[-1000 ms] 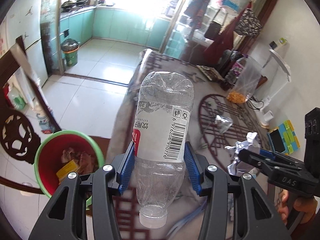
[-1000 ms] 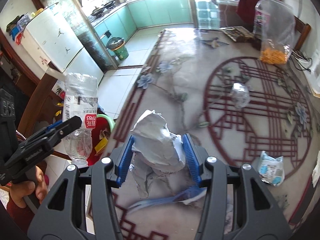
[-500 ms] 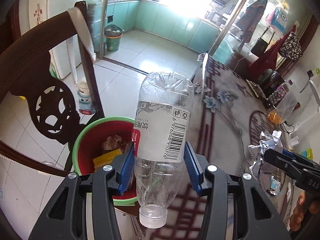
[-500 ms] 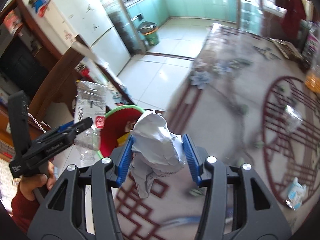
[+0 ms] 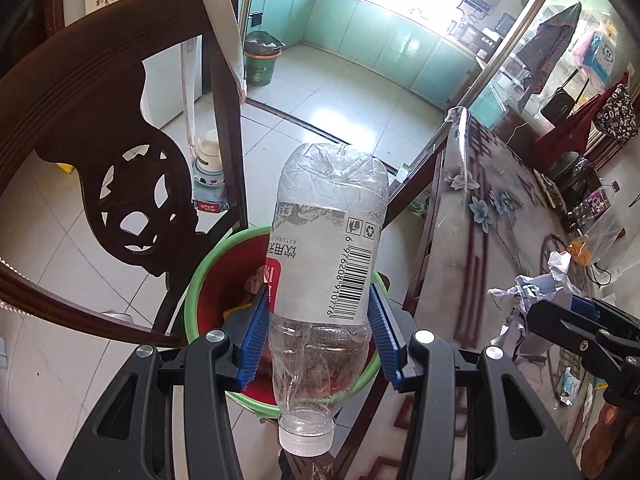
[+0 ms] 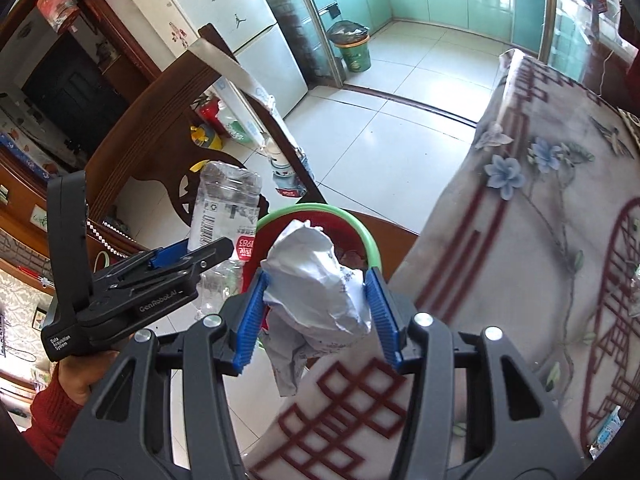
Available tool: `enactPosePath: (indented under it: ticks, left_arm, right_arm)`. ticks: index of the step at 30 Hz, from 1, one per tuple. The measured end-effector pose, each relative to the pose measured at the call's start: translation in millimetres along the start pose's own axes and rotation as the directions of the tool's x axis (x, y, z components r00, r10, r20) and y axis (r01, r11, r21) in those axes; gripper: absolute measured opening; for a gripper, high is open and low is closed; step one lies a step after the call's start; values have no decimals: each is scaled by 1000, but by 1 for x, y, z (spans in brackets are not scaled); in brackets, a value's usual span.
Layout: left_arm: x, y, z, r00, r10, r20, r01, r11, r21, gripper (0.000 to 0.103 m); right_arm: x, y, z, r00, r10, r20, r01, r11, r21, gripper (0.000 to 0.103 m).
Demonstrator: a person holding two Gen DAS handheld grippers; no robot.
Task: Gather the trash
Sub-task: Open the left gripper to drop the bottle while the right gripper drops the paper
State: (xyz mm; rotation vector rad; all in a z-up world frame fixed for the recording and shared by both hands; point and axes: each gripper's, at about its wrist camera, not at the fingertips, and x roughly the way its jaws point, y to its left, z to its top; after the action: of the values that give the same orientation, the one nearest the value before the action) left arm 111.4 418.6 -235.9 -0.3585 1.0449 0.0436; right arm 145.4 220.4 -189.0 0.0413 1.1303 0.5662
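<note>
My left gripper is shut on an empty clear plastic bottle, cap toward me, held above a red bin with a green rim that holds some trash. The bottle and left gripper also show in the right wrist view. My right gripper is shut on a crumpled white paper ball, held over the table edge just short of the bin. The paper shows at the right of the left wrist view.
A dark carved wooden chair stands left of the bin. The table with a floral cloth lies to the right, with small wrappers on it. A green kitchen bin stands far off on the tiled floor.
Both grippers have swung left from over the table toward the red bin. The bottle now hangs over the bin and the paper ball is near its rim. Both grips are unchanged.
</note>
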Motion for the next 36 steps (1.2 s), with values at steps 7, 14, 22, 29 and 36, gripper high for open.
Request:
enactPosePath:
  ticks: [7, 14, 22, 29, 36]
  left_arm:
    - [9, 10, 5, 1000, 3, -12, -4, 1000, -11, 45]
    - [15, 13, 10, 1000, 8, -21, -8, 1000, -6, 45]
    - [15, 18, 13, 999, 32, 0, -32, 999, -36, 73]
    - [1, -2, 10, 998, 50, 36, -52, 997, 53, 72]
    - [-15, -60, 8, 998, -23, 58, 14, 989, 144, 73]
  right_arm:
    - [21, 11, 2, 1000, 7, -27, -7, 1000, -6, 48]
    - [26, 12, 2, 999, 13, -37, -13, 1000, -5, 49]
    - [24, 20, 3, 1000, 13, -7, -14, 1000, -16, 74]
    - [-17, -11, -25, 997, -65, 52, 65, 998, -8, 74]
    - [-84, -116, -98, 976, -215, 14, 207, 953, 221, 74]
